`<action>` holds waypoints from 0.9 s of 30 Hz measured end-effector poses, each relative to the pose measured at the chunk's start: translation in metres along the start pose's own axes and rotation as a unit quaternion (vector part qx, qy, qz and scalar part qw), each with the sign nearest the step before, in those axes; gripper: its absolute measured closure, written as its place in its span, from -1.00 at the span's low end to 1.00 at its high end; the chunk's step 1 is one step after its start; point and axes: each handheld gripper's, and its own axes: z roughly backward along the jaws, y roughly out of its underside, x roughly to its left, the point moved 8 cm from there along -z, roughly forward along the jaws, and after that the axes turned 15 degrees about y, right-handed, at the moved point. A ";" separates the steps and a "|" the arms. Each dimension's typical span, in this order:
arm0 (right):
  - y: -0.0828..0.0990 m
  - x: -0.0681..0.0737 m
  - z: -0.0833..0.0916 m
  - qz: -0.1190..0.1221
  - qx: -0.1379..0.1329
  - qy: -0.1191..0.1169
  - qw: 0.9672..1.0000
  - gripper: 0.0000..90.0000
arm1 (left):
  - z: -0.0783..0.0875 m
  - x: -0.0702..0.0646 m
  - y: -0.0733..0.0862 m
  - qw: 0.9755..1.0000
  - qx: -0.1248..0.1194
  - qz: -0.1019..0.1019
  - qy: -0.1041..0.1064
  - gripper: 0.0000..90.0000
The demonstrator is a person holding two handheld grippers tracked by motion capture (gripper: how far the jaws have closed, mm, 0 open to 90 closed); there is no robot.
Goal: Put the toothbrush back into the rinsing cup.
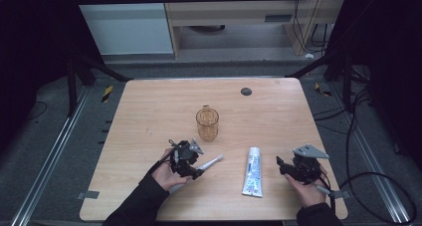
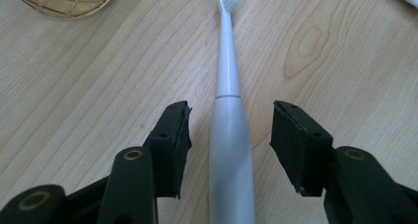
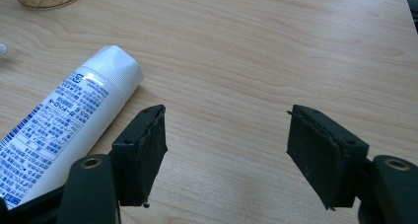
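- Two claws work low in the high view: the left claw (image 2: 230, 135) stands open astride a white plastic toothbrush (image 2: 229, 150) lying on the wooden table (image 1: 149, 116), gripping nothing.
- Right claw (image 3: 226, 155) gapes empty beside a white toothpaste tube (image 3: 64, 120).
- Risk: off-centre closing could roll the slim handle away.
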 end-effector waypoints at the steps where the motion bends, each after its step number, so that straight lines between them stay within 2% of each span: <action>1: 0.000 0.000 0.000 -0.001 0.001 -0.001 1.000 -0.31 | -0.001 0.000 0.001 1.000 0.002 0.001 0.000 0.08; 17: 0.001 0.001 -0.001 0.003 0.005 -0.002 1.000 -0.29 | -0.011 0.005 0.006 1.000 0.024 0.012 0.001 0.17; 27: 0.001 0.002 -0.002 0.006 0.006 -0.005 1.000 -0.29 | -0.015 0.006 0.007 0.999 0.034 0.021 0.014 0.31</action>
